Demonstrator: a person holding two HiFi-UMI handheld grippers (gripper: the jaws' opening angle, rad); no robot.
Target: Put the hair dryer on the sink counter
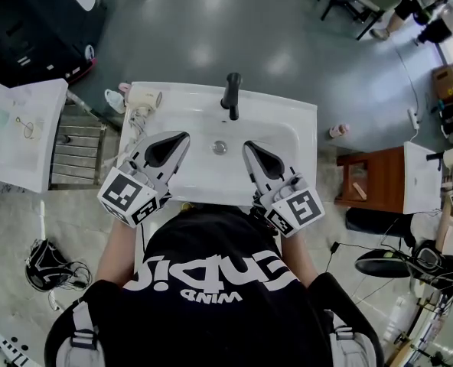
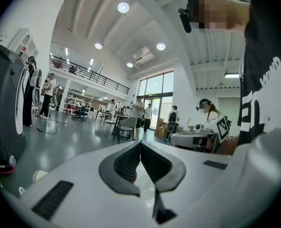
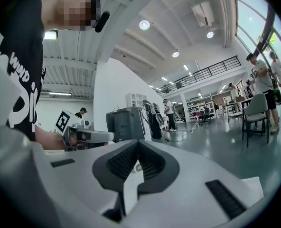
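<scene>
Left gripper (image 2: 140, 144): jaws closed, pads together, nothing held. Right gripper (image 3: 138, 144): jaws closed as well, empty. I hold both over the basin, on my side of the faucet (image 1: 232, 94), one to each side of it.

The hair dryer (image 1: 144, 98) lies left of the faucet, on the back left corner of the sink counter (image 1: 288, 113). It is well apart from both grippers, with my left gripper nearer. Its barrel appears to lie crosswise, open end toward the faucet.

The hair dryer has a cream-white body. Its cord (image 1: 138, 121) trails from it toward me along the counter's left edge.

Judgement: the hair dryer already rests on the counter.
</scene>
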